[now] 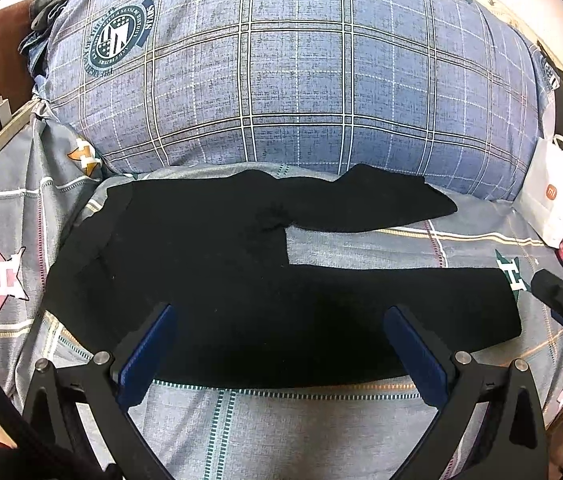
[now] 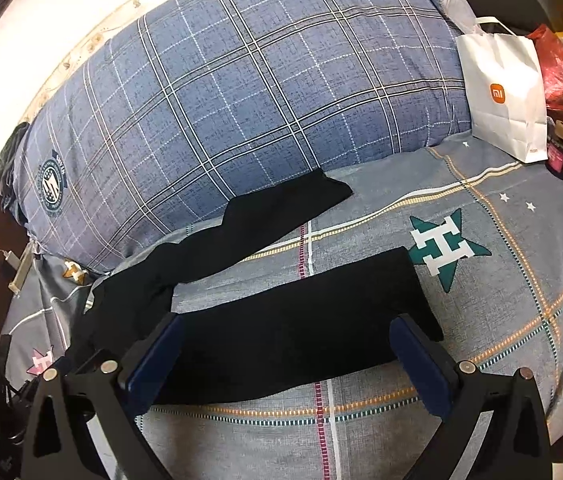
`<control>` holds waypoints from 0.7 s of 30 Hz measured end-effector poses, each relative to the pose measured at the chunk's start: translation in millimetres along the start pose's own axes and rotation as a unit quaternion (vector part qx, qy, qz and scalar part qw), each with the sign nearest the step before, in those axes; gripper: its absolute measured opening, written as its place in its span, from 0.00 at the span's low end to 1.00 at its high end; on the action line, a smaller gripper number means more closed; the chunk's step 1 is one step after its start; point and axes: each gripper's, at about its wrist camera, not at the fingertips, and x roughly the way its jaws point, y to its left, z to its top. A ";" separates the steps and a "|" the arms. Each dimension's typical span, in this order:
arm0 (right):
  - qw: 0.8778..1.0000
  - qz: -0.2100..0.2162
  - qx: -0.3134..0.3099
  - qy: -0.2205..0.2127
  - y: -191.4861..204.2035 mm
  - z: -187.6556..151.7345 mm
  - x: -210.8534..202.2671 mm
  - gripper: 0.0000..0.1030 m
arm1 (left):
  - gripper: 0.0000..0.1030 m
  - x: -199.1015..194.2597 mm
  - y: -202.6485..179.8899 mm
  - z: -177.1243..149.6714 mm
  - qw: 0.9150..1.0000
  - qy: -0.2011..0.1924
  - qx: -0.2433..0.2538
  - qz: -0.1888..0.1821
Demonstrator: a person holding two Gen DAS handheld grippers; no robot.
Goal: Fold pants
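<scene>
Blue-padded and spread wide, the jaws of the left gripper point(image 1: 277, 344) hang just above the near edge of the black fabric pants point(image 1: 241, 280), holding nothing. The pants lie flat and unfolded on the grey patterned bed sheet point(image 1: 301, 420), in front of the big blue plaid quilt point(image 1: 281, 80). Their long axis runs across both views: waistband at the left, the two legs reaching rightward and splayed apart, with a wedge of bare sheet between them.

From the left wrist view, the left gripper sits over the thigh of the near leg, toward the waist end. Farther right, the right gripper point(image 2: 287, 356) is likewise open and empty, its jaws straddling the near leg's lower half, with the cuff point(image 2: 413, 292) just beyond its right finger, beside the teal star print point(image 2: 447, 252). The far leg point(image 2: 281, 208) angles away toward the quilt, well apart from both grippers. A white paper bag point(image 2: 505, 92) stands off at the far right, clear of the work.

Judging by this layout, no fold has been made yet. A first fold would likely bring one leg onto the other, so what matters is that both grippers line up along the near leg's near edge: the left one nearer the waist, the right one nearer the cuff.
</scene>
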 end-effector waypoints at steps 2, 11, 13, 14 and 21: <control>1.000 -0.002 -0.001 0.001 0.4 0.8 2.6 1.00 | 1.00 1.7 -0.4 1.8 1.000 0.000 0.002 0.000; 1.000 0.007 0.010 0.001 -0.8 11.2 23.9 0.99 | 1.00 18.0 9.6 35.7 1.000 0.015 -0.005 0.027; 1.000 0.009 0.015 0.002 -2.8 14.2 29.8 0.99 | 1.00 27.7 9.1 53.4 0.999 0.032 -0.012 0.018; 1.000 0.012 0.019 0.006 -3.9 16.2 34.1 0.97 | 1.00 32.3 9.2 60.4 0.999 0.036 -0.015 0.011; 0.998 0.032 0.008 0.044 2.5 51.1 77.6 0.88 | 1.00 78.8 21.5 89.0 0.999 0.043 -0.033 -0.007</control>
